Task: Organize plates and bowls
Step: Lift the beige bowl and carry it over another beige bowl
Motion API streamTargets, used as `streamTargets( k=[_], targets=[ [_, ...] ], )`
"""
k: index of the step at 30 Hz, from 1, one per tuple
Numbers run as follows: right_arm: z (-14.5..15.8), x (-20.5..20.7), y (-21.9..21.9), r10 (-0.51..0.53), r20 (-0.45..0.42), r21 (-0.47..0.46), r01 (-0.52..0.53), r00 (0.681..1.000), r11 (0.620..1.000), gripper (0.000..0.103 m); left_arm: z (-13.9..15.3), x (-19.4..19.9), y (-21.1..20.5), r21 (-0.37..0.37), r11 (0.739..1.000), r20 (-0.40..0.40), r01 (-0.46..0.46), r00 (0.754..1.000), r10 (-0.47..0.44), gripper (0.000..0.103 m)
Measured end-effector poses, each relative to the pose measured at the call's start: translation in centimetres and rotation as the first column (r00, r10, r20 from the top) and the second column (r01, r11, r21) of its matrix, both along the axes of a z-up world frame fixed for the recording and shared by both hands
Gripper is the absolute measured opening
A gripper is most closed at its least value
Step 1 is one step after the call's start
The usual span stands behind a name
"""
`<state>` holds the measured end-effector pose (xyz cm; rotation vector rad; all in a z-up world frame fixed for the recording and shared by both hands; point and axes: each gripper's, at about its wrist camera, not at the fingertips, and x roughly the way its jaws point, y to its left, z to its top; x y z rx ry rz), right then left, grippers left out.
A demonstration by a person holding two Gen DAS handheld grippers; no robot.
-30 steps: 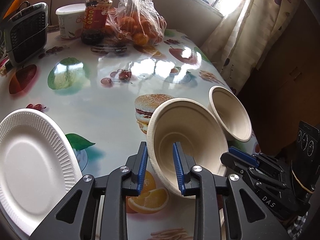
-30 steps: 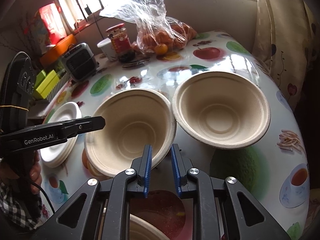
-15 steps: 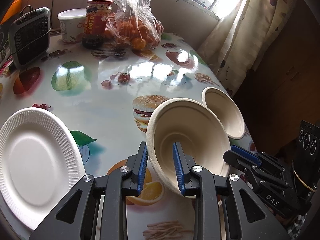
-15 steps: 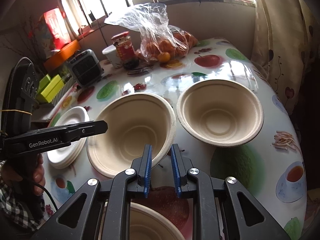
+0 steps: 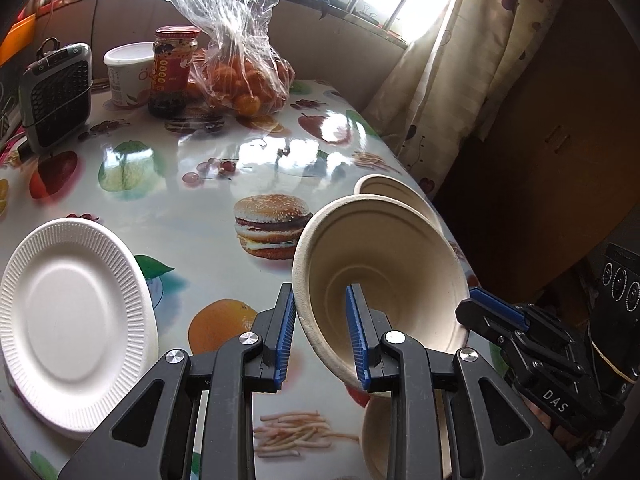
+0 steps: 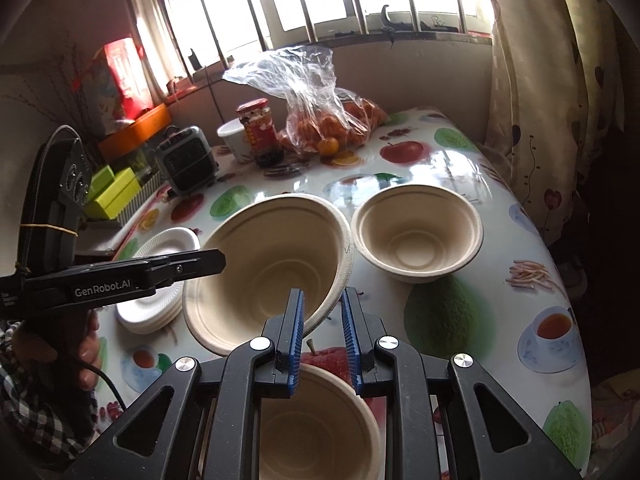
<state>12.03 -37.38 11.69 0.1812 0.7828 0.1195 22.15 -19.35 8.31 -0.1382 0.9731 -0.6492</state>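
Left gripper [image 5: 321, 330] clamps the rim of a beige bowl [image 5: 384, 276], one finger outside the wall, one inside; the bowl is tilted up on edge, off the table [image 5: 168, 208], near its right edge. Right gripper [image 6: 322, 334] has its jaws narrow, closed to the least; the same bowl's [image 6: 264, 268] rim sits by its left finger, whether pinched cannot be told. A second beige bowl [image 6: 418, 236] rests upright on the table just beside the held one, toward the right edge. A third bowl [image 6: 316, 424] lies at the near edge under the right gripper. White plates [image 5: 76, 304] are stacked at the table's left edge. Jar [image 5: 173, 68], cup [image 5: 127, 72], bag of oranges [image 5: 240, 68] and small heater [image 5: 56, 96] stand at the far edge.
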Motion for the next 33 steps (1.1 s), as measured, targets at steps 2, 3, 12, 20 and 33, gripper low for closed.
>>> streamTargets(
  k=[2, 3, 12, 20, 33],
  targets=[
    [0.4, -0.8, 0.1, -0.008, 0.011, -0.007, 0.008, 1.0, 1.0, 0.019, 0.3, -0.7, -0.1, -0.003, 1.0, 0.008, 0.012, 1.0, -0.012, 0.027],
    [0.6, -1.2, 0.1, -0.011, 0.016, -0.007, 0.011, 1.0, 1.0, 0.019, 0.5, -1.0, -0.1, -0.003, 1.0, 0.012, 0.016, 1.0, -0.016, 0.027],
    [1.6, -5.1, 0.2, -0.044, 0.059, -0.014, 0.045, 0.997, 0.999, 0.019, 1.5, -3.8, -0.5, -0.002, 0.998, 0.039, 0.062, 0.997, -0.062, 0.027],
    [1.4, -7.8, 0.2, -0.068, 0.06, -0.015, 0.069, 0.996, 0.997, 0.019, 1.5, -5.9, -0.8, 0.003, 0.996, 0.037, 0.093, 0.995, -0.093, 0.027],
    [1.2, -9.4, 0.1, -0.086, 0.062, -0.002, 0.086, 0.994, 0.996, 0.019, 1.2, -7.2, -1.1, 0.016, 0.994, 0.027, 0.11, 0.994, -0.11, 0.027]
  ],
)
